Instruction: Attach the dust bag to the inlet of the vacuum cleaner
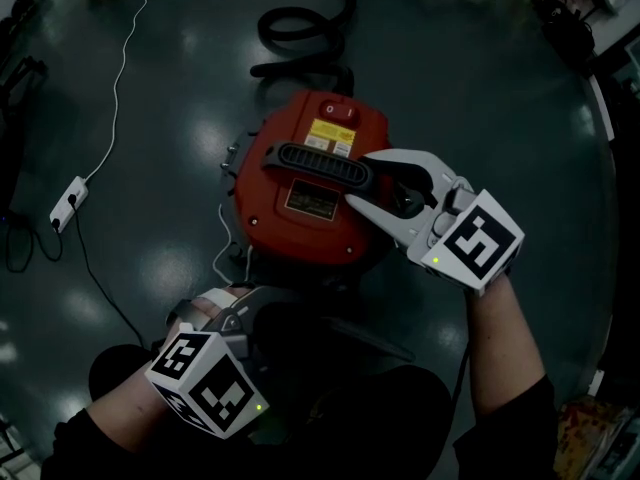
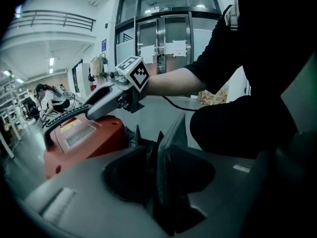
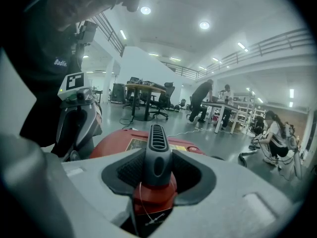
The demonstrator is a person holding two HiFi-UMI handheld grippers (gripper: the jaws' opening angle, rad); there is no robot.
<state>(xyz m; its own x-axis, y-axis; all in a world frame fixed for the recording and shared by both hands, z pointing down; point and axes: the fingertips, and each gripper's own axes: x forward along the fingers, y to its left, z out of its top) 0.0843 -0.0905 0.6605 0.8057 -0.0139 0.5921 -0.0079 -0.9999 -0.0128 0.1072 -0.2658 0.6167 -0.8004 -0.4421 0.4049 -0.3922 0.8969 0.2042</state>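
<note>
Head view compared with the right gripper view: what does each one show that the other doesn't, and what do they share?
Only the head view: the black hose and white power strip on the floor. Only the right gripper view: people at desks and ceiling lights. Both: the red vacuum cleaner with the right gripper closed on its black handle.

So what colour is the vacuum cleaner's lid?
Red lid, black handle; best in head view.
</note>
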